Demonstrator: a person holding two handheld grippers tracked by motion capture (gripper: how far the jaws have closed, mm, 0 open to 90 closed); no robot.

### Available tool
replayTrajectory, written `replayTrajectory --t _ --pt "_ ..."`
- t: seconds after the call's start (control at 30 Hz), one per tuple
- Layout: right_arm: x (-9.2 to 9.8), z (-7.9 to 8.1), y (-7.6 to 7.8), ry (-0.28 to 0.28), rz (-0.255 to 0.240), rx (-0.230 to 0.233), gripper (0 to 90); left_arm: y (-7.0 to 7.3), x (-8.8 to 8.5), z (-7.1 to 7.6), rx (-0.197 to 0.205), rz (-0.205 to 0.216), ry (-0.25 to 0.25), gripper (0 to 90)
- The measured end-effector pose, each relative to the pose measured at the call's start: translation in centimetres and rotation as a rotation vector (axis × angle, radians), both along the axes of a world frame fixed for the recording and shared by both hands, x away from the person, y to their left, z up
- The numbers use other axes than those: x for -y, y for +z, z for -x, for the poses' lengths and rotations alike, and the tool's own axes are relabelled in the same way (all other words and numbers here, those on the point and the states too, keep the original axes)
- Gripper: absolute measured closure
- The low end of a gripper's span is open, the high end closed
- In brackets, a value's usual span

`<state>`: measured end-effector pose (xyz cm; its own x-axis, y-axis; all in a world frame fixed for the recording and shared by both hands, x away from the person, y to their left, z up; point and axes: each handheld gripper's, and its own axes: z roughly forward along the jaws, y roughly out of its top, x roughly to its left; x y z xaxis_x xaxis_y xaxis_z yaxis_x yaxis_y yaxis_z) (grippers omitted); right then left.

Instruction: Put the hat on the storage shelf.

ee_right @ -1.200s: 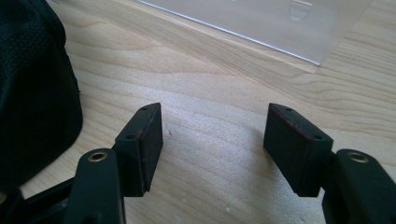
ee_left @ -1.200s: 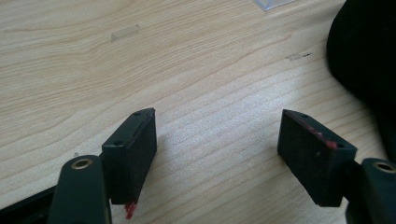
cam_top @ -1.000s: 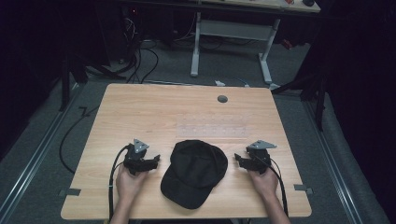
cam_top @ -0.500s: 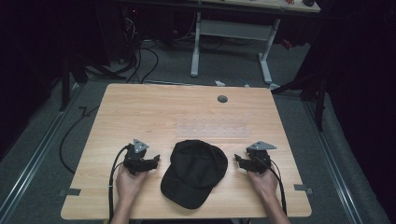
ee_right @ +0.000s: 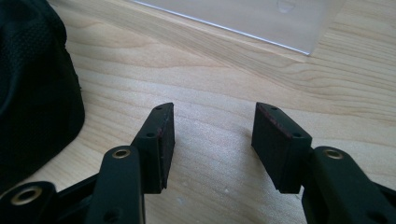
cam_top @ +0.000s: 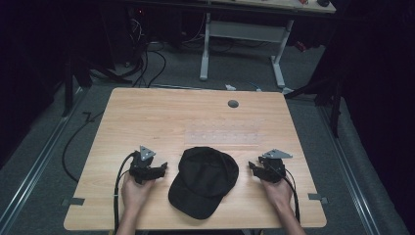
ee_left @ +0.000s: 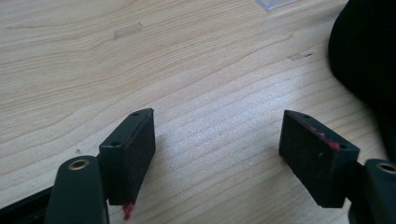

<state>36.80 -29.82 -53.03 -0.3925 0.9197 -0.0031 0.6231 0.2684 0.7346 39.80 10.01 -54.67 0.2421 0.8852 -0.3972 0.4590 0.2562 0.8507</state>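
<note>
A black baseball cap (cam_top: pixel 204 180) lies on the wooden table (cam_top: pixel 161 117) near its front edge, brim toward the person. My left gripper (cam_top: pixel 163 168) rests on the table just left of the cap, jaws pointing at it and open with bare wood between them (ee_left: pixel 219 135); the cap's edge (ee_left: pixel 369 51) shows at the right of the left gripper view. My right gripper (cam_top: pixel 251 167) rests just right of the cap, open over bare table (ee_right: pixel 214 135). The cap's crown (ee_right: pixel 32 88) is at the left of the right gripper view.
A clear flat plastic sheet (cam_top: pixel 222 133) lies on the table beyond the cap, its edge (ee_right: pixel 243 16) ahead of the right jaws. A round cable grommet (cam_top: pixel 233 104) sits near the far edge. Desk legs and cables stand on the floor behind.
</note>
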Motion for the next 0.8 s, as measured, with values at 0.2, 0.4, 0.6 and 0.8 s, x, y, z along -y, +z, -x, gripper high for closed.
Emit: replayTrajectory --t 0.2,0.4,0.6,0.8 --pt "0.0 0.0 0.0 0.009 0.014 0.005 49.6 0.0 0.0 0.0 -0.001 0.003 0.000 27.4" --pt "0.2 0.2 0.2 -0.006 -0.014 -0.002 51.7 0.0 0.0 0.0 -0.002 0.005 0.000 27.4" --pt "0.4 1.1 1.4 0.008 -0.061 0.031 51.6 0.0 0.0 0.0 -0.002 0.004 0.001 27.4" --pt "-0.2 2.3 2.1 0.044 -0.069 0.031 52.2 0.0 0.0 0.0 -0.002 0.004 0.001 27.4"
